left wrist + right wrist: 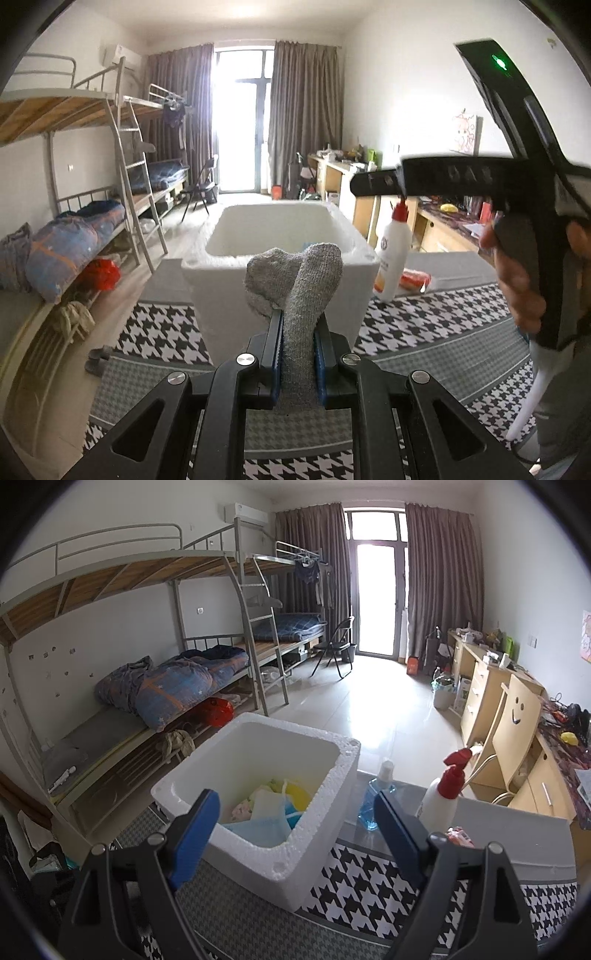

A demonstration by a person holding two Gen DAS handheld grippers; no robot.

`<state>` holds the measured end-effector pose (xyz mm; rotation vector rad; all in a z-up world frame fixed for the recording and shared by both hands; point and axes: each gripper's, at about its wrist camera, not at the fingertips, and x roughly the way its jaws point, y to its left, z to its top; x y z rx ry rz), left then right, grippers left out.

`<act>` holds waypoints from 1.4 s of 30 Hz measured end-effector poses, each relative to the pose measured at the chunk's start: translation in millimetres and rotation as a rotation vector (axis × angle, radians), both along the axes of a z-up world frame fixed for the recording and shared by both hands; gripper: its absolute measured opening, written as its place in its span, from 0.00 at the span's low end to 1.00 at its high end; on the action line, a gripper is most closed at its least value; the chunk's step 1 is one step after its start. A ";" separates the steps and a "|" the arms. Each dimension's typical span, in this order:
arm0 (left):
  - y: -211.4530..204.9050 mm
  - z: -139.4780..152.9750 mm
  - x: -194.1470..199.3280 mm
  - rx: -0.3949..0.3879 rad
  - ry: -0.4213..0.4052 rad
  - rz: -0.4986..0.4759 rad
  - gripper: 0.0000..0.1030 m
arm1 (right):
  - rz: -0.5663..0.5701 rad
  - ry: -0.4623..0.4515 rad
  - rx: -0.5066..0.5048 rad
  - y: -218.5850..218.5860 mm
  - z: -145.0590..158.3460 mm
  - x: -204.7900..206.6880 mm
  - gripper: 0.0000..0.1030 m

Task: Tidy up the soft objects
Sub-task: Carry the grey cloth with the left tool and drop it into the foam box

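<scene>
A grey sock (297,291) stands up between the blue pads of my left gripper (298,325), which is shut on it just in front of the white foam box (280,273). In the right wrist view the same foam box (314,853) holds several soft things: a light blue face mask (258,829), a white cloth and something yellow (299,794). My right gripper (297,821) hangs wide open over the box's near edge with nothing held between its fingers. From the left wrist camera, the right gripper's black body and the hand holding it (517,273) are visible at the right.
A white spray bottle with a red top (441,797) and a blue liquid bottle (376,797) stand right of the box on the houndstooth cloth (373,886). A red packet (415,278) lies near the bottle. Bunk beds line the left; desks line the right.
</scene>
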<state>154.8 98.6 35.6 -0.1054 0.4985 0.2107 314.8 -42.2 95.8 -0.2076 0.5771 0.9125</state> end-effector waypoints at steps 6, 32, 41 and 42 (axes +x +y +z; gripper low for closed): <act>2.8 9.3 2.5 0.007 -0.031 -0.001 0.15 | 0.013 0.000 0.015 -8.5 -0.7 -7.2 0.86; 12.9 33.5 32.9 0.037 -0.076 0.002 0.15 | -0.015 -0.021 0.074 -39.3 -2.5 -27.2 0.86; 11.4 36.0 43.1 0.033 -0.075 -0.008 0.15 | -0.036 -0.017 0.087 -51.1 -7.4 -27.4 0.86; 12.5 35.1 45.6 0.025 -0.070 -0.011 0.15 | -0.041 -0.019 0.085 -52.2 -7.1 -27.9 0.86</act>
